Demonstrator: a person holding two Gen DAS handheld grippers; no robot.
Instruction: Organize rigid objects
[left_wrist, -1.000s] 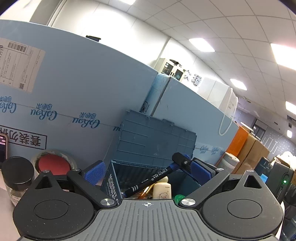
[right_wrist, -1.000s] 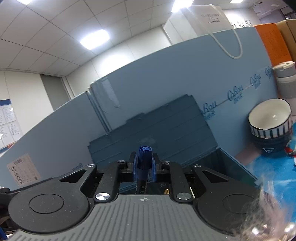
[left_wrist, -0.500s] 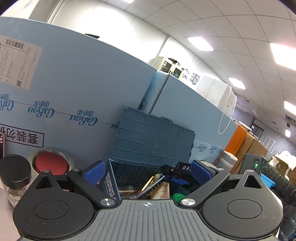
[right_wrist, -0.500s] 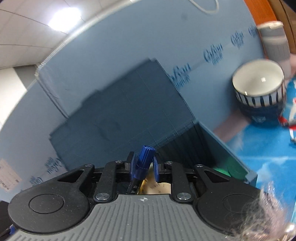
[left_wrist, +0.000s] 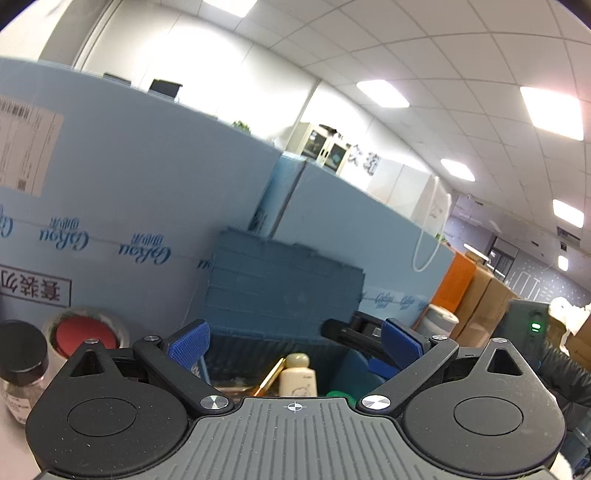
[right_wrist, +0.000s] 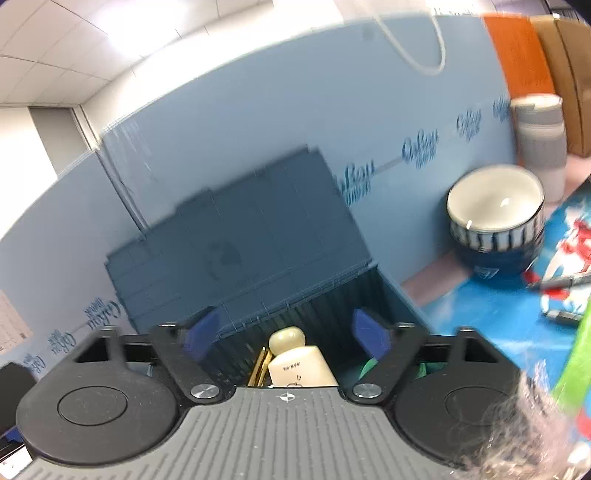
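An open dark blue storage box (right_wrist: 332, 291) stands against the blue foam wall, lid (right_wrist: 236, 236) raised. Inside lie a cream bottle (right_wrist: 299, 362), a gold pen (right_wrist: 258, 365) and something green (right_wrist: 369, 365). My right gripper (right_wrist: 286, 332) is open and empty just over the box. The pen it held is not visible. My left gripper (left_wrist: 295, 343) is open and empty, facing the same box (left_wrist: 284, 295), with the cream bottle (left_wrist: 297, 376) between its fingers. The right gripper's tip (left_wrist: 354, 332) shows behind its right finger.
Left wrist view: a black-capped jar (left_wrist: 22, 362) and a tape roll with a red centre (left_wrist: 83, 332) at left, a grey flask (left_wrist: 441, 321) at right. Right wrist view: stacked bowls (right_wrist: 495, 218), the flask (right_wrist: 539, 140), pens (right_wrist: 561, 284) on a blue mat.
My right gripper tipped down over the box and opened; the blue-capped pen it held is gone from its jaws. The left gripper stayed open and shifted slightly.
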